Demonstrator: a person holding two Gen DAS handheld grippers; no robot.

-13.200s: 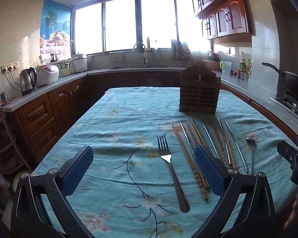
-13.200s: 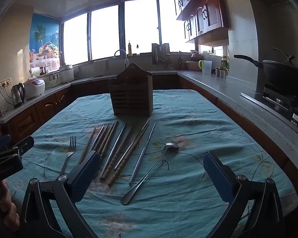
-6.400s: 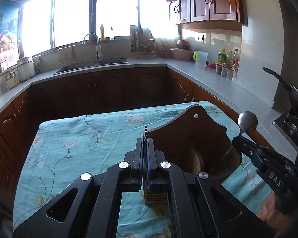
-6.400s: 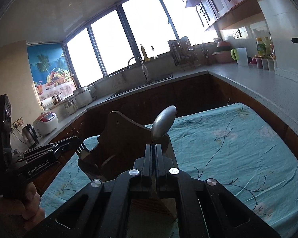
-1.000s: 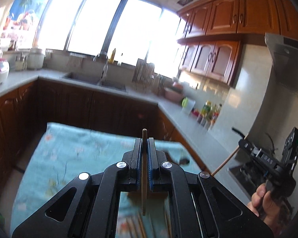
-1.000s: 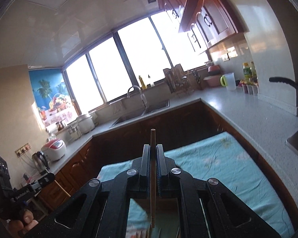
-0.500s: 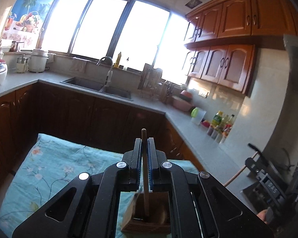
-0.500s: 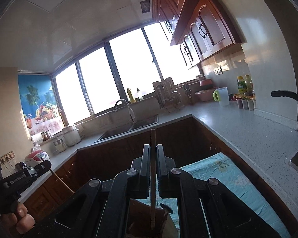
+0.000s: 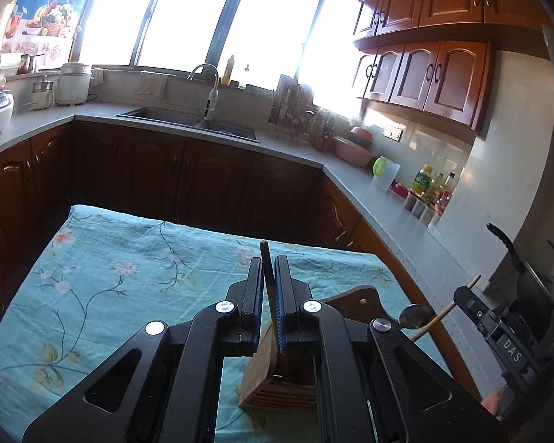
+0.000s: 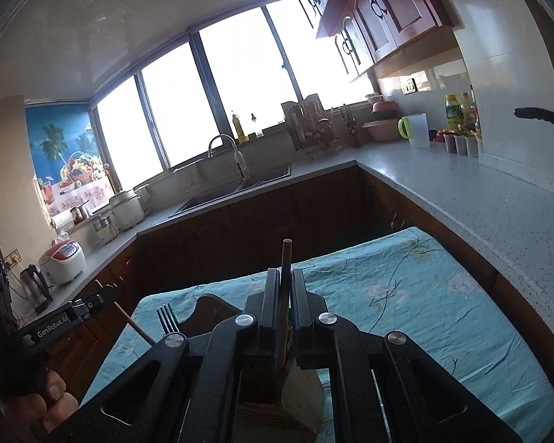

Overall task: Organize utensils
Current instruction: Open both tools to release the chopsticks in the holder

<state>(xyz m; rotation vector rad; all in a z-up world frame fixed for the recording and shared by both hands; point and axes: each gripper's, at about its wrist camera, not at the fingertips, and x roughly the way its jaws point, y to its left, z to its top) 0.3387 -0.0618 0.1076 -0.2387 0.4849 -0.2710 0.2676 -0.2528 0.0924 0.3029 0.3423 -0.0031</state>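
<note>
Presently, one wooden chopstick point(image 9: 269, 288) is clamped upright in the closed jaws of the left gripper point(image 9: 269, 313), another chopstick point(image 10: 285, 295) in those of the right gripper point(image 10: 285, 317). Both are held above the wooden utensil holder point(image 9: 277, 380), which is stood on the teal-clothed surface point(image 9: 129, 277) with a fork point(image 10: 167, 319) and spoon point(image 9: 411, 315) inside.

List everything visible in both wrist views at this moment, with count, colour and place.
chopstick: two, brown wood, one clamped in each gripper, upright over the holder
utensil holder: one, brown wood, on the cloth under both grippers
fork: one, metal, standing in the holder
spoon: one, metal, standing in the holder
tablecloth: one, teal floral, covering the table
sink with tap: one, steel, under the window
rice cooker: one, white and red, left counter
kettle: one, steel, left counter
left gripper: black, blue fingers, shut on chopstick
right gripper: black, shut on chopstick
</note>
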